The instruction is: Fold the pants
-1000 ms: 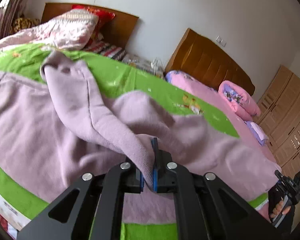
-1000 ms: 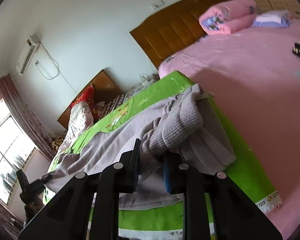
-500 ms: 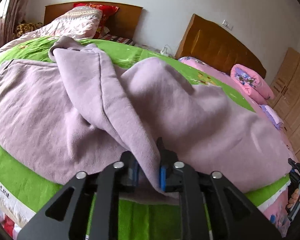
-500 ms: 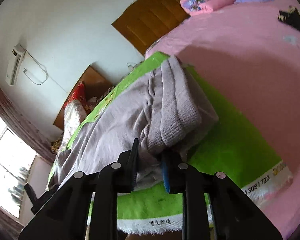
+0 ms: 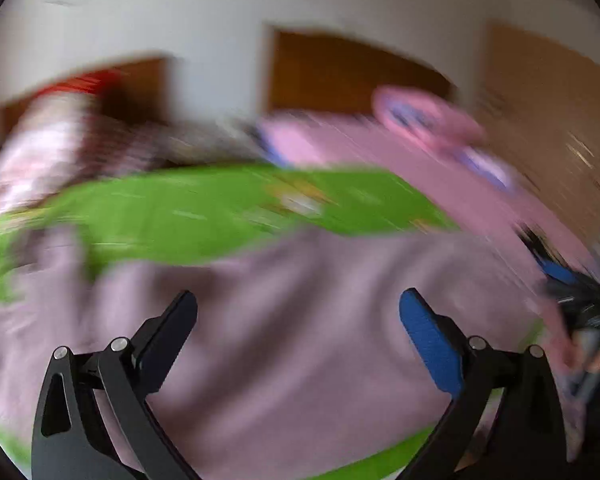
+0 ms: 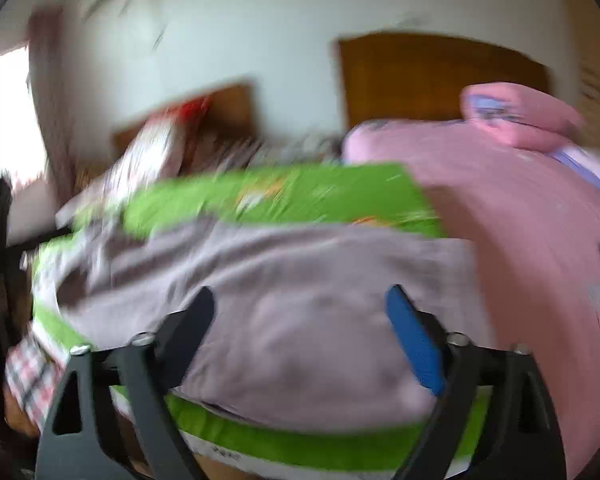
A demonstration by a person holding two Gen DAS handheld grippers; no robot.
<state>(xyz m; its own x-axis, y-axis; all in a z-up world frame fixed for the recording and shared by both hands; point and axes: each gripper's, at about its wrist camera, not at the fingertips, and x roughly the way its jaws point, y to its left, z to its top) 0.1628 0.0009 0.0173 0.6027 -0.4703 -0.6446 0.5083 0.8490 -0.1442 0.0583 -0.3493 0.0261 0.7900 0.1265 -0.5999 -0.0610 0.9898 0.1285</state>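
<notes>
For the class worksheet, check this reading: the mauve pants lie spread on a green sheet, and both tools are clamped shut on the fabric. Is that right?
Not quite. Both wrist views show the left tool and right tool opening, nothing gripped. The pants do lie on the green sheet.

The pants (image 5: 300, 340) lie spread across a sheet (image 5: 204, 216) on the near bed (image 6: 300, 456), under both wrist cameras. Behind the sheet stands a headboard (image 6: 228, 108). To the right lies a second bed (image 6: 520, 220), with a folded quilt (image 6: 520, 116) before its headboard (image 6: 432, 80).
</notes>
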